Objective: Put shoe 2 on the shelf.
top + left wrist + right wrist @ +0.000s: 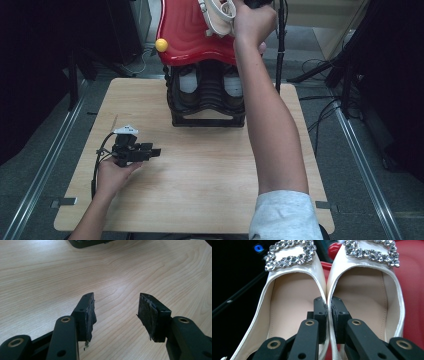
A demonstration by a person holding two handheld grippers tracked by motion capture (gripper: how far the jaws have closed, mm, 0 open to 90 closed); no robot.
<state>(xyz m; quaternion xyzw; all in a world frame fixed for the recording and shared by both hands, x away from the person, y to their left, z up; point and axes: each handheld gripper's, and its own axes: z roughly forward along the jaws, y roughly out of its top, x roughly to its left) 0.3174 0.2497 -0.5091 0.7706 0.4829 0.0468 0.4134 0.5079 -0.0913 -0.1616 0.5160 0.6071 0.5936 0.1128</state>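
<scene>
The right gripper (329, 307) was pinching a pair of cream patent shoes with rhinestone square buckles (294, 297), its jaws pressed together on the two inner side walls where the shoes met. The pair ran lengthwise straight away from the jaws, toes and buckles at the far end. From above, the shoes (218, 15) hung at the far edge of the scene, over a glossy red moulded seat (187, 35) behind the black slatted shoe rack (207, 100). The left gripper (155, 151) rested well apart on the pale wooden table (200, 170), near left, jaws spread and holding nothing. The right hand alone carried the load, I judged.
</scene>
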